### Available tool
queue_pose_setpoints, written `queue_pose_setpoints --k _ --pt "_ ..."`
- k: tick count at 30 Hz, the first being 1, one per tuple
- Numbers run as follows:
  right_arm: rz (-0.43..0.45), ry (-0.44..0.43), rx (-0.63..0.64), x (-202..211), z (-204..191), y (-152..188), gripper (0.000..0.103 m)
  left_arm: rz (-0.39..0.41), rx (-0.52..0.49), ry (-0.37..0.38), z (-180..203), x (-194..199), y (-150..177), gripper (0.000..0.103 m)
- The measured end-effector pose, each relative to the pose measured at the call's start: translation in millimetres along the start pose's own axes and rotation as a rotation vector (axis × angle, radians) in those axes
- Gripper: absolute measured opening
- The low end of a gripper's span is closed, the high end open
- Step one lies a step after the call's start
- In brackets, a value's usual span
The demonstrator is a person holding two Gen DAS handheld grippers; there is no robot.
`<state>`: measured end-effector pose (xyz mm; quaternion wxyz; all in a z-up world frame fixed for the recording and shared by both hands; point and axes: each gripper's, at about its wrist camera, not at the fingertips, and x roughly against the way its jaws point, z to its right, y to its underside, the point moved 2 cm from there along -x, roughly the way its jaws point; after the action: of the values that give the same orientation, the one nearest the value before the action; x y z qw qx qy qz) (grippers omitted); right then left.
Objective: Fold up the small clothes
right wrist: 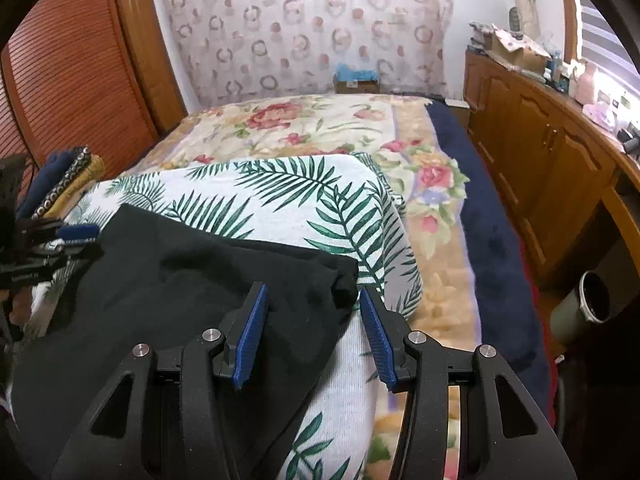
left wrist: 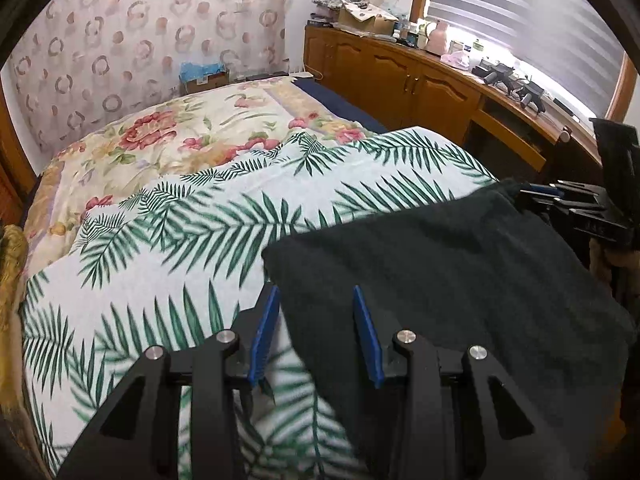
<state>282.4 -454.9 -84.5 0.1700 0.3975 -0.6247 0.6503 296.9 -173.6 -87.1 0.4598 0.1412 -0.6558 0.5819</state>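
Observation:
A black garment (left wrist: 460,280) (right wrist: 180,280) lies spread on a palm-leaf printed cloth (left wrist: 200,220) (right wrist: 288,196) on the bed. My left gripper (left wrist: 316,294) hangs open over the garment's left edge; the blue pads stand apart and the edge runs between them, not pinched. My right gripper (right wrist: 312,290) is open too. Its left pad is over the cloth and the bunched right corner (right wrist: 348,280) sits between the jaws. Each wrist view shows the other gripper at the garment's far side: the right gripper (left wrist: 540,194) and the left gripper (right wrist: 76,240).
A floral bedspread (left wrist: 180,132) (right wrist: 320,128) covers the bed behind, with a navy blanket (right wrist: 492,220) along its right side. Wooden cabinets (left wrist: 420,80) (right wrist: 540,160) with clutter on top stand to the right, a louvred door (right wrist: 72,80) to the left. Stacked clothes (right wrist: 68,184) lie at the left, and a bin (right wrist: 584,304) stands on the floor.

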Motion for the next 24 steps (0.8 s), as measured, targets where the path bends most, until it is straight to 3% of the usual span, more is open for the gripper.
queue_pose_setpoints --k 2,4,10,15,17,19,24 --pt "0.011 -0.016 0.008 0.5 0.9 -2.5 0.010 -0.007 -0.001 0.005 -1.5 -7.1 -5.9 0.037" --pt "0.039 -0.043 0.016 4.2 1.2 -6.7 0.006 -0.010 -0.007 0.004 -2.5 -12.4 -10.4 0.037" --pt "0.185 0.030 -0.015 19.2 10.0 -25.7 0.003 -0.008 0.006 0.023 -11.2 -20.8 -17.3 0.037" --pt "0.130 0.064 0.023 -1.1 4.4 -26.7 0.003 -0.001 -0.001 0.038 -15.1 -22.2 -17.1 0.036" --pt "0.108 0.054 0.028 -6.1 4.6 -26.2 0.003 0.007 -0.026 0.046 -14.7 -21.3 -17.2 0.015" --pt "0.111 0.039 0.031 -5.2 4.6 -27.6 0.004 0.013 -0.026 0.088 -17.3 -17.4 -16.1 0.007" --pt "0.147 0.020 0.051 5.5 0.7 -34.2 0.004 0.115 0.027 0.085 -26.6 7.4 -23.2 0.006"
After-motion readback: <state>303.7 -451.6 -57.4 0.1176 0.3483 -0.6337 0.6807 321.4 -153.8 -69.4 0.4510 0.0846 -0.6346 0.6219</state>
